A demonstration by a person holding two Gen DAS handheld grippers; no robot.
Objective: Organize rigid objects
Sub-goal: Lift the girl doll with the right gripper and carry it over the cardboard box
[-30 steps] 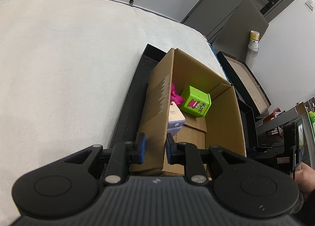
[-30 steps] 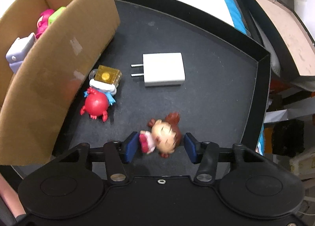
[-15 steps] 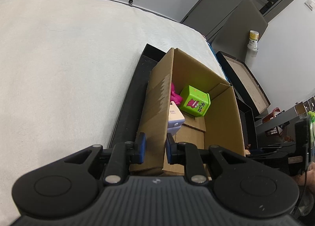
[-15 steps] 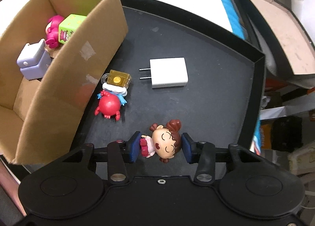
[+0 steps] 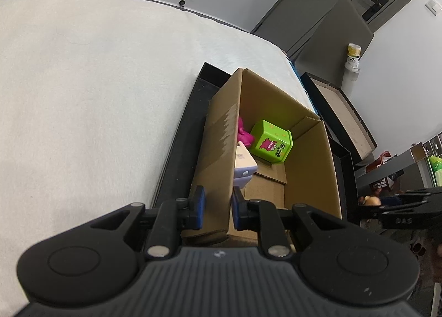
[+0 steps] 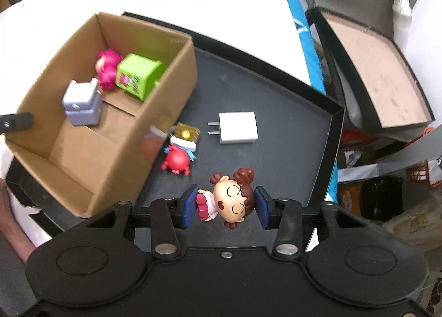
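Left wrist view: left hand-held gripper point(image 5: 216, 208) clamped on the near wall of the cardboard box point(image 5: 221, 151), steadying it; green cube point(image 5: 272, 142), pink toy point(image 5: 244, 134) and lilac block point(image 5: 243, 165) inside, toward 12 o'clock. Right wrist view: right hand-held gripper point(image 6: 225, 208) gripping the doll figurine point(image 6: 229, 199) sideways, above the black tray point(image 6: 290, 101); red crab toy point(image 6: 176, 161), yellow padlock point(image 6: 187, 133) and white charger point(image 6: 236, 131) remain at 11–12 o'clock. Advice: carry the doll toward 10 o'clock, clear the rim, release low over bare box floor.
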